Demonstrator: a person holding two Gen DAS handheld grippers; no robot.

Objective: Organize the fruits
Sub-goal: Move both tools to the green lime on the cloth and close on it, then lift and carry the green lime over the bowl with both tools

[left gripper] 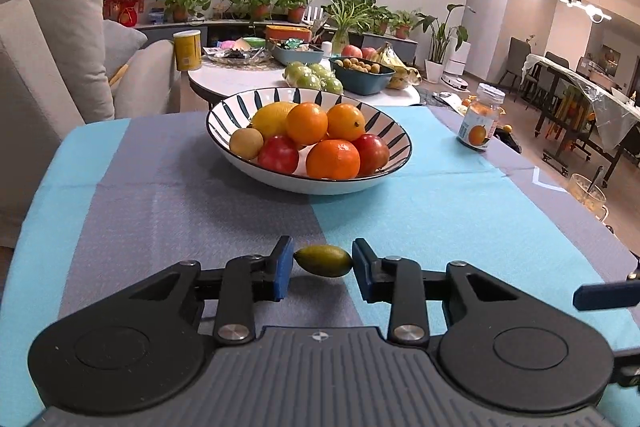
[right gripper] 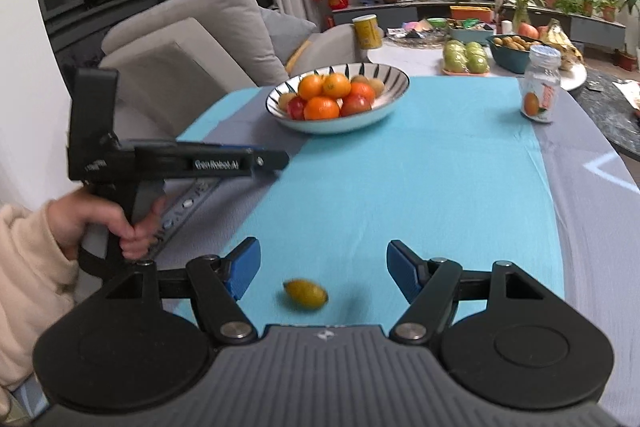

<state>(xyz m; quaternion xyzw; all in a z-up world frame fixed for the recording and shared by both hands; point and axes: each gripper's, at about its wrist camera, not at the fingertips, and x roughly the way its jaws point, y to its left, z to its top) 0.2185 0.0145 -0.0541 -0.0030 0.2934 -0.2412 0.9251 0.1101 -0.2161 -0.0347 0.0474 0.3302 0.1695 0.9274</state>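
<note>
Left wrist view: left gripper [left gripper: 323, 269] pinches a small green-yellow oval fruit [left gripper: 323, 261] end to end just above the cloth [left gripper: 440, 195], a light, smooth, slip-prone hold better taken across its belly; right gripper [right gripper: 322, 273] gapes over another [right gripper: 306, 293] lying loose.

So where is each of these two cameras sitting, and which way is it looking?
Left wrist: on the left gripper, looking along its fingers, shut on a small green fruit, toward the bowl.
Right wrist: on the right gripper, open over a yellow fruit; a hand shows at left.
Shared: bowl, jar, cloth.
</note>
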